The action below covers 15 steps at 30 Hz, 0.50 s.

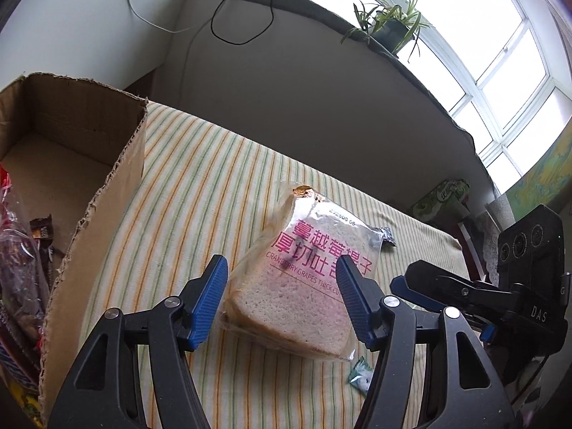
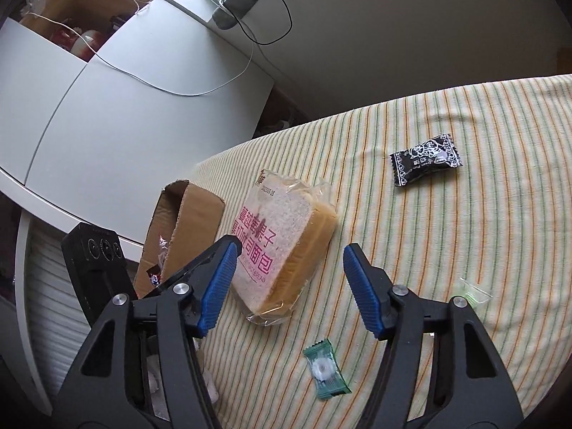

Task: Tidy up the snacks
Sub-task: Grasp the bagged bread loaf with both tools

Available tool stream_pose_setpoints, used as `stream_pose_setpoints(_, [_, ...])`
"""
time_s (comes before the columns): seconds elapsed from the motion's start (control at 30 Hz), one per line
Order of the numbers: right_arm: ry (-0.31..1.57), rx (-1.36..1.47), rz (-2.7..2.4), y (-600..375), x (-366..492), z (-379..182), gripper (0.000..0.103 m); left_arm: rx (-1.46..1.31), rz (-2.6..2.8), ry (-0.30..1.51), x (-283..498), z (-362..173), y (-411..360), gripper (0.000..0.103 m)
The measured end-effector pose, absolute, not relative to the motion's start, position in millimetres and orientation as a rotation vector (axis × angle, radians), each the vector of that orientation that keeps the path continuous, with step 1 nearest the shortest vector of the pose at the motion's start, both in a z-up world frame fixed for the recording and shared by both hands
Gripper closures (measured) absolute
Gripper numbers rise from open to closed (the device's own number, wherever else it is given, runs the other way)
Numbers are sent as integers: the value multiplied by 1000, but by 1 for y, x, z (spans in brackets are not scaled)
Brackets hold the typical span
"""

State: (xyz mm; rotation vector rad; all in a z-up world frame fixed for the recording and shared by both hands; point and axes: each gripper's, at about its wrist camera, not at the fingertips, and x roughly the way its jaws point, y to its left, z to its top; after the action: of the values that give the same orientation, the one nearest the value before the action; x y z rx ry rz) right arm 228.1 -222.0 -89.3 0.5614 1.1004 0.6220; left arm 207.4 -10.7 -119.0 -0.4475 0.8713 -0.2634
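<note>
A clear bag of sliced bread point(image 1: 296, 279) with pink lettering lies on the striped cloth point(image 1: 200, 186); it also shows in the right wrist view point(image 2: 282, 246). My left gripper point(image 1: 282, 296) is open, its blue pads either side of the bread, just above it. My right gripper point(image 2: 289, 286) is open and empty, hovering near the bread's right edge; it also shows in the left wrist view point(image 1: 411, 286). A cardboard box point(image 1: 107, 214) holding several wrapped snacks stands left of the bread.
A black candy wrapper point(image 2: 425, 159), a green candy point(image 2: 325, 370) and a small clear packet point(image 2: 473, 293) lie on the cloth. A white cabinet point(image 2: 125, 107) stands beyond the cloth's edge. A grey headboard point(image 1: 321, 107) and a potted plant point(image 1: 389, 25) lie behind.
</note>
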Motion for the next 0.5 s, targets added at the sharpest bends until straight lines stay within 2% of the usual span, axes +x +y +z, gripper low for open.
stream_pose_setpoints(0.07, [1116,576,618,-220,232,-96,45,-443,-290,876,206,-119,-13,40])
stream_pose_setpoints(0.3, [1155,614,623,-213,240,-111,48,-376,-353,902,202,-120,-29,40])
stream_pose_setpoints(0.4, [1164,600,623,-208,241,-114,58,-381,-353,914,207,-126,-31,40])
stream_pose_setpoints(0.5, [1169,608,619,-207,243,-116,62,-397,-358,925,210,-130,-30,40])
